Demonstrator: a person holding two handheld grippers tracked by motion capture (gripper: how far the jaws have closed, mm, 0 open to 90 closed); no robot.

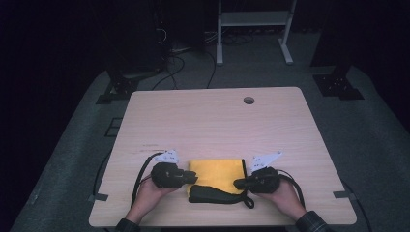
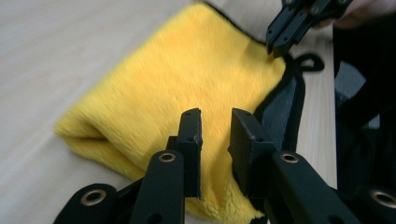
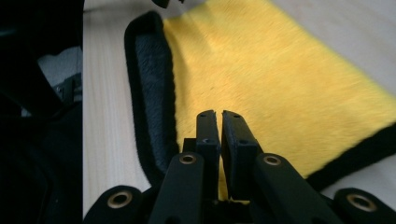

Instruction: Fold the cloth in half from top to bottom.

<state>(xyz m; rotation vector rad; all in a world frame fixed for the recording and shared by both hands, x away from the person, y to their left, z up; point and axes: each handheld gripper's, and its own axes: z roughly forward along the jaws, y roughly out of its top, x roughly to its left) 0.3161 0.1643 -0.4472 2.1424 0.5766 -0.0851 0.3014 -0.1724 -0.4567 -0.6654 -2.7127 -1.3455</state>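
A folded yellow towel (image 1: 215, 171) (image 2: 187, 70) (image 3: 280, 70) lies near the table's front edge. Its dark grey underside (image 1: 212, 195) (image 3: 152, 84), edged in black, peeks out along the near side, with a small black loop (image 2: 310, 63) at one corner. My left gripper (image 1: 193, 178) (image 2: 217, 114) is at the towel's left end, its jaws a little apart above the pile and pinching nothing. My right gripper (image 1: 238, 183) (image 3: 217, 114) is at the right end, its jaws nearly touching over the cloth. From the left gripper view its tips (image 2: 275, 46) meet the towel's far edge.
The wooden table (image 1: 217, 121) has a round cable hole (image 1: 249, 100) near its far edge. A white metal frame (image 1: 254, 19) and loose cables stand on the floor behind. Black stands flank the table's far corners.
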